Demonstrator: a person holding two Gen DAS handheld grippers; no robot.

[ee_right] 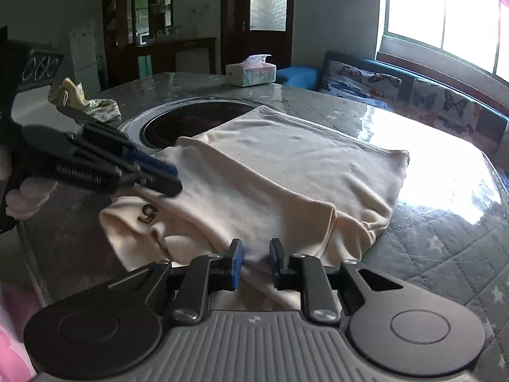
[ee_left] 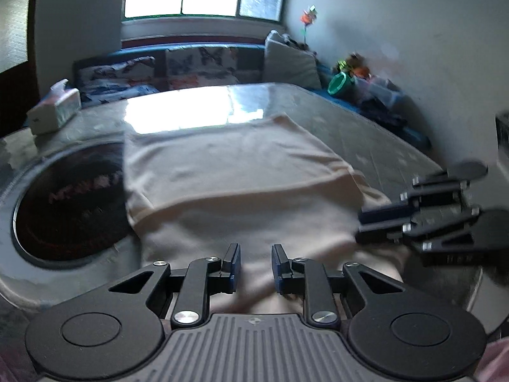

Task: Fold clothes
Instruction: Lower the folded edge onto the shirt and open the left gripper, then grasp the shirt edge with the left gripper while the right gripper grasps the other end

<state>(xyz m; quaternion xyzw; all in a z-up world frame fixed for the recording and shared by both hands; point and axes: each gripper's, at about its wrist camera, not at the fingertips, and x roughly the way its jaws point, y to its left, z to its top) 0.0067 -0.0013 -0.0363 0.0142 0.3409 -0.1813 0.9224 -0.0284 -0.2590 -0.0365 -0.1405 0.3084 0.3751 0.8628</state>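
Now my left fingers (ee_left: 255, 267) stand parted with a narrow gap and nothing between them, over the near edge of the cream shirt (ee_right: 286, 172). It lies part-folded on the counter (ee_right: 445, 232), ahead of both hands. My right fingers (ee_right: 255, 262) hover likewise parted and empty above its near fold.

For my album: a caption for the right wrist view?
Two open grippers over a partly folded cream shirt.

Both tongs, left (ee_left: 255, 269) and right (ee_right: 255, 262), are matte black with blue pads (ee_right: 237, 262), silver screws (ee_left: 187, 316) and ribbed grey bases (ee_right: 254, 337).
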